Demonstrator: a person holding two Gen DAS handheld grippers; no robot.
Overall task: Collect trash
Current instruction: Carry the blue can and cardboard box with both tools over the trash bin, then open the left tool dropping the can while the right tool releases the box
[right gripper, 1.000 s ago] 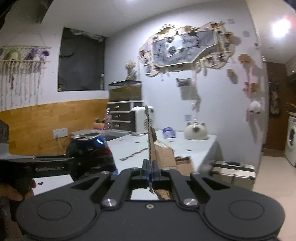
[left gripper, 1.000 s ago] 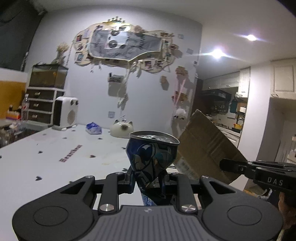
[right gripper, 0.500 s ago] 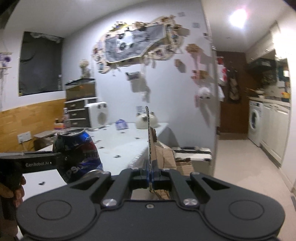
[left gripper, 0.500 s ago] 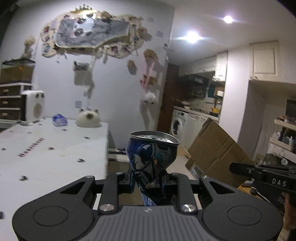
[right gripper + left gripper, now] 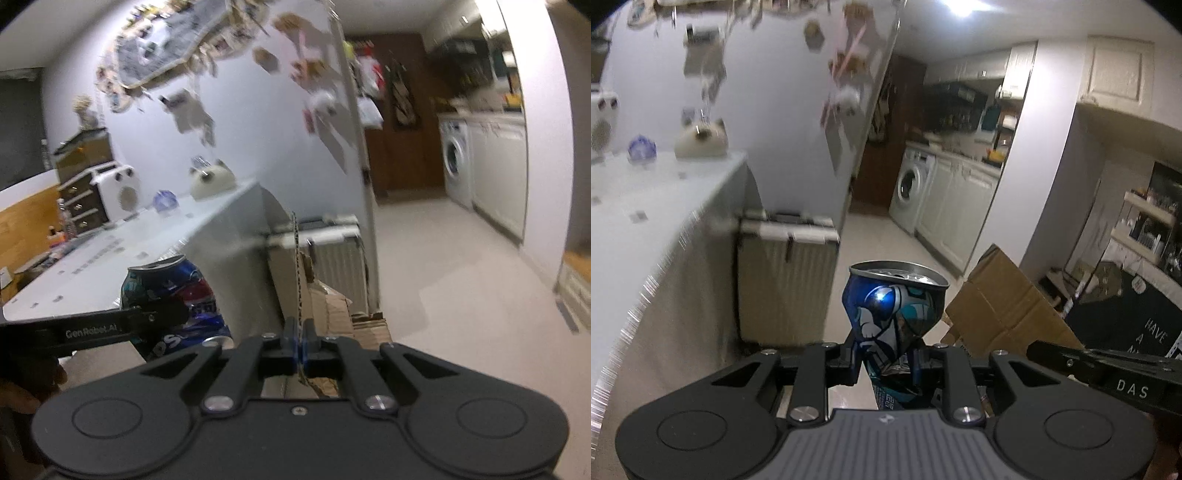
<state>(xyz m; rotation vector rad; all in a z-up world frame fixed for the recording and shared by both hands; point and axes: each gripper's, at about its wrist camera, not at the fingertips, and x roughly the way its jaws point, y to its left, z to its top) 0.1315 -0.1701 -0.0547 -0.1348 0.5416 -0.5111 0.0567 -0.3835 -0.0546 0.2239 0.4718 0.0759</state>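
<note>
Kitchen behind; crushed can (image 5: 894,317) between left tongs (image 5: 886,363).

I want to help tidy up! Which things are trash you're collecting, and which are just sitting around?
Trash being collected:
- crushed blue can, in the left gripper
- cardboard piece, in the right gripper

Just sitting around:
- cat-shaped holder on the table
- washing machine
- white heater
</note>
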